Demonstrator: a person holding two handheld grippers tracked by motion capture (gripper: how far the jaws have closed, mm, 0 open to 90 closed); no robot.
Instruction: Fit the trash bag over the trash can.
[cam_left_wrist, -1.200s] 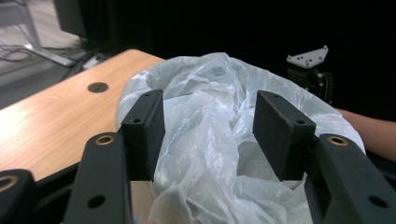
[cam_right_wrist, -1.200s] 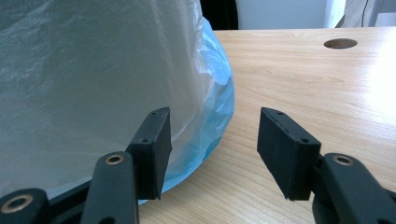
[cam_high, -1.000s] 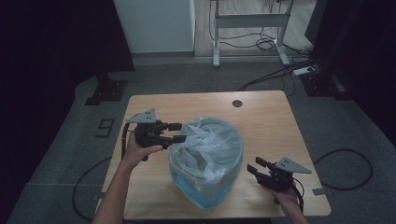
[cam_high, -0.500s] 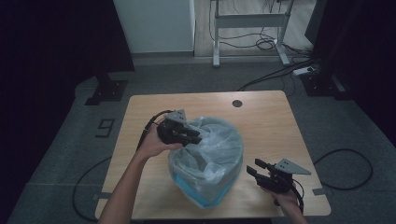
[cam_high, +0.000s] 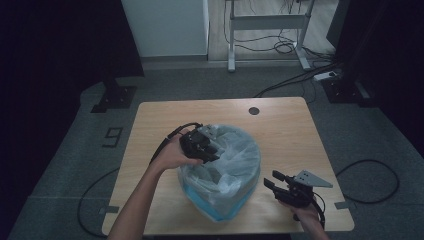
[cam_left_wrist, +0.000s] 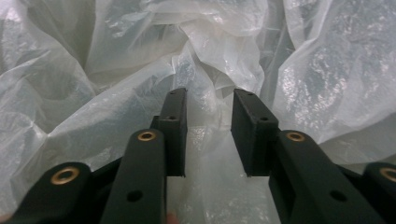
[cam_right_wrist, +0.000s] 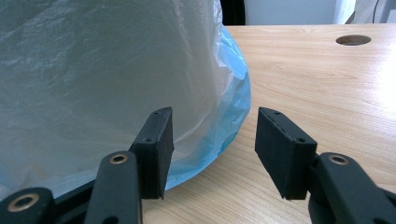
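plastic bag (cam_high: 227, 172), translucent white over a blue base, sits bulging on the near half of the wooden table (cam_high: 290, 130). left gripper (cam_high: 202, 145) is pushed into the bag's crumpled top at its far left side; its jaws, which closed and then eased apart a little, stand with a gap, film (cam_left_wrist: 205, 93) bunched between them though no pad visibly presses it. right gripper (cam_high: 277, 184) rests just right of the bag, near its blue edge (cam_right_wrist: 233, 126), jaws parted and grasping nothing.
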